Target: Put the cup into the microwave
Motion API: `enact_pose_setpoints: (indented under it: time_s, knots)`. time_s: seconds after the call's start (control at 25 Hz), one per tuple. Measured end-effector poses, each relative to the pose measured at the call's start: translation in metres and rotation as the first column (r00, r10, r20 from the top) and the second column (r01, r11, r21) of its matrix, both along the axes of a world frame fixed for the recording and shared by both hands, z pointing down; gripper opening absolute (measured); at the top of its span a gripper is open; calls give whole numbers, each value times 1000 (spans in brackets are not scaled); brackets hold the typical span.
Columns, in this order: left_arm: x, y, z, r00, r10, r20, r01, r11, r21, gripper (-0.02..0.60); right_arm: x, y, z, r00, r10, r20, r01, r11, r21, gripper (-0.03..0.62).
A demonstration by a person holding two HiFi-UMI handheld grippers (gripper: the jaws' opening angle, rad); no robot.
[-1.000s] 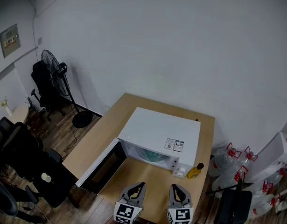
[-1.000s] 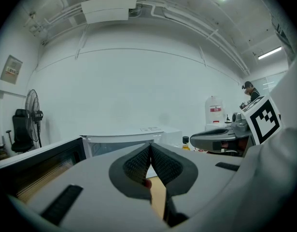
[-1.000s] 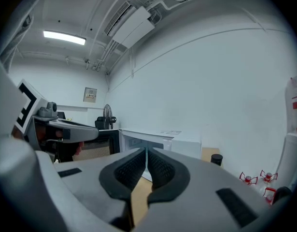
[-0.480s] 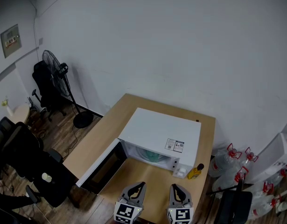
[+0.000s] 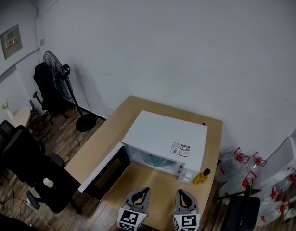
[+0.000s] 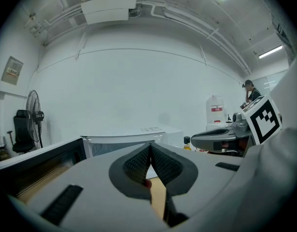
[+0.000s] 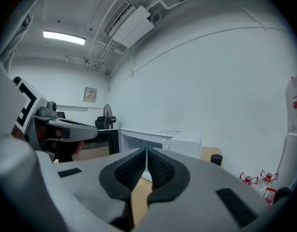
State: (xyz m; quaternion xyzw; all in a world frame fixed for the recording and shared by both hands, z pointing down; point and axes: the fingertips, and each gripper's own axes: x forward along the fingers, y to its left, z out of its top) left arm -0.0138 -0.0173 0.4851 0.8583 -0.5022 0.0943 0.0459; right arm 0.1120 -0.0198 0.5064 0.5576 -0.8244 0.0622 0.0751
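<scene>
Head view: the microwave (image 5: 163, 134) stood on the table (image 5: 114, 131) with its door (image 5: 107, 172) swung open. A pale green shape, apparently the cup (image 5: 158, 160), sat inside the cavity. A yellow bottle (image 5: 201, 176) stood just beside the microwave.

Left gripper view: the left gripper (image 6: 149, 148) had its fingers pressed together, with nothing between them.

Right gripper view: the right gripper (image 7: 146, 151) likewise had its fingers pressed together and held nothing, pointing toward the microwave (image 7: 155, 140).
</scene>
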Motion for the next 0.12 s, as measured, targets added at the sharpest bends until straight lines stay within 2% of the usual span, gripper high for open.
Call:
enact_pose_setpoints:
  time_s: [0.12]
  knots:
    - [2, -2, 1, 1000, 2, 0, -2, 1000, 3, 23, 2, -1, 1, 1000, 4, 4, -4, 1000, -3, 26]
